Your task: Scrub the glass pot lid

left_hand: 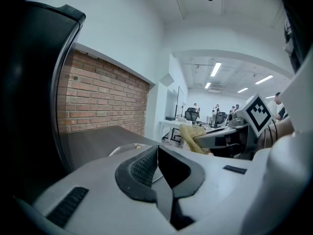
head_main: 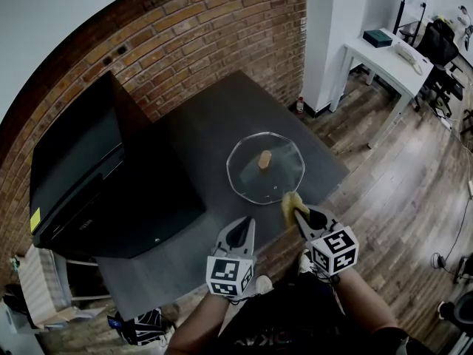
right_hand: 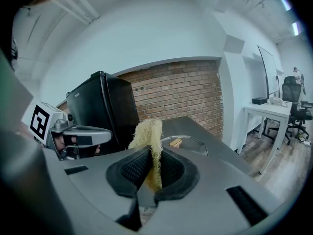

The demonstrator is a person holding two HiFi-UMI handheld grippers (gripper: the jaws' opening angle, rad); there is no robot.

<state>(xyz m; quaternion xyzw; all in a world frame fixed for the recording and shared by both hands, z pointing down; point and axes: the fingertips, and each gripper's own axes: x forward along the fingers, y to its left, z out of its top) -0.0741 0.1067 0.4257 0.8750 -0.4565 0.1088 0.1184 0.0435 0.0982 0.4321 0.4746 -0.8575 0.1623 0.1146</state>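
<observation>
The glass pot lid (head_main: pixel 264 168) with a wooden knob (head_main: pixel 264 159) lies flat on the dark table (head_main: pixel 207 132); it also shows as the lid (right_hand: pixel 188 142) ahead of the right gripper. My right gripper (head_main: pixel 295 211) is shut on a yellow fibrous scrubber (head_main: pixel 289 201), held just off the lid's near right rim; the scrubber (right_hand: pixel 148 141) stands up between the jaws. My left gripper (head_main: pixel 242 233) is shut and holds nothing, near the table's front edge, left of the right one. In the left gripper view the lid's rim (left_hand: pixel 128 148) peeks past the jaws.
A black fridge-like cabinet (head_main: pixel 89 176) stands on the left, against a brick wall (head_main: pixel 207 28). A white desk (head_main: pixel 384 58) and office chairs (head_main: pixel 443 43) are at the far right on wood flooring. The person's legs and shoes are below the table edge.
</observation>
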